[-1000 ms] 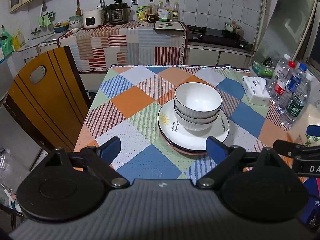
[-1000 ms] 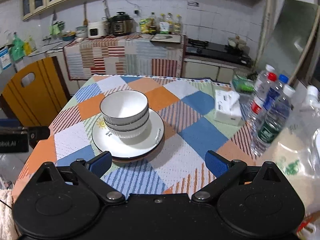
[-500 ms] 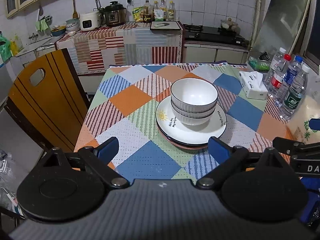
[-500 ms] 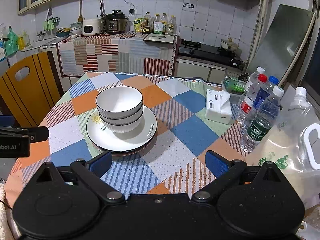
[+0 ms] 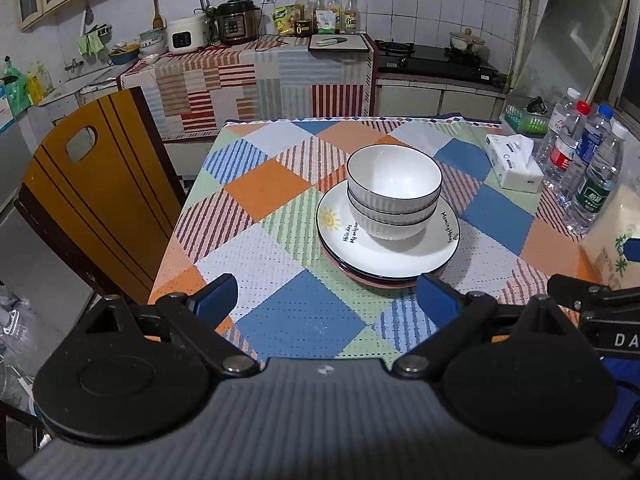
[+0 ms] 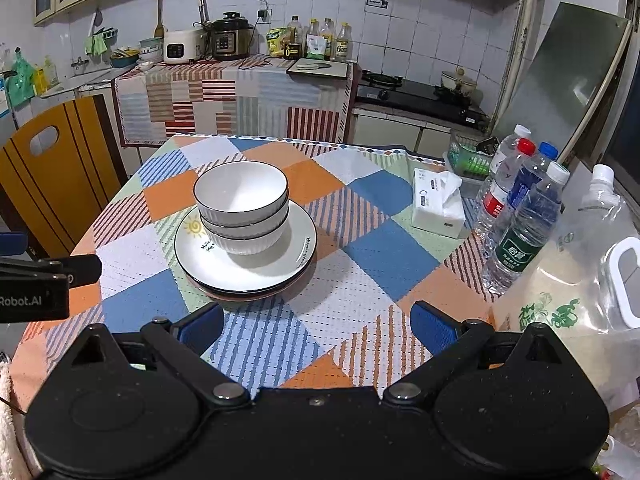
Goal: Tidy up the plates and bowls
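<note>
Three bowls [image 5: 394,190] nested on stacked plates [image 5: 387,256], count unclear, mid table [image 5: 280,320]. Four bottles [image 6: 520,216] at right. Left gripper [image 5: 324,300] and right gripper [image 6: 316,326] both wide, empty.

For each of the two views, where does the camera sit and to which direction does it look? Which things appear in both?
Left wrist: sits behind the open left gripper, near the table's front edge, facing the bowls and the kitchen counter; the right gripper's tip shows at right.
Right wrist: sits behind the open right gripper, further right, facing the same way; the left gripper's tip shows at left.
Shared: bowls stacked on plates, tissue box, water bottles, wooden chair.
</note>
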### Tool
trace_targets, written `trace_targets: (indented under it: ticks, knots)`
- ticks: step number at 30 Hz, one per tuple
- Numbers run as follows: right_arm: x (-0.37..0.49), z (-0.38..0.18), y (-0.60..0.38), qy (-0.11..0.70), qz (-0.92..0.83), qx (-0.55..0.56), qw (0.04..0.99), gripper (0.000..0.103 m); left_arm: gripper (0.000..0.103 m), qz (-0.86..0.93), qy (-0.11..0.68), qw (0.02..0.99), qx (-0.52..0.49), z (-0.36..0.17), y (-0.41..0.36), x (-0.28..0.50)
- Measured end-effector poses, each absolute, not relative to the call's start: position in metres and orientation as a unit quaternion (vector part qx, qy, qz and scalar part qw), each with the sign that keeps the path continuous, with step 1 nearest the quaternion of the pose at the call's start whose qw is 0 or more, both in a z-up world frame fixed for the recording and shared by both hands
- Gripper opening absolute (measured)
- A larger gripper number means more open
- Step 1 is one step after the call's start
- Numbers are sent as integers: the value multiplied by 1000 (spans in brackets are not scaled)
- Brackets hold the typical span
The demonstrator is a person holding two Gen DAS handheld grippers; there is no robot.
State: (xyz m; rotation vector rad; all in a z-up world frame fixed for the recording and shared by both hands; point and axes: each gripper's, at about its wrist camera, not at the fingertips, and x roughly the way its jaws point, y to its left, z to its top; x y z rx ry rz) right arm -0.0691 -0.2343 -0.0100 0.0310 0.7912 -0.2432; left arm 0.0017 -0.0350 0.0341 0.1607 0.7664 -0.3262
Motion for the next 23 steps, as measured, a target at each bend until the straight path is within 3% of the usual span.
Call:
trace_targets:
  ticks: [23]
  knots:
    - [-65, -15, -235, 396, -123, 12, 910, 101, 103, -146, 364, 917, 79, 35, -32, -4]
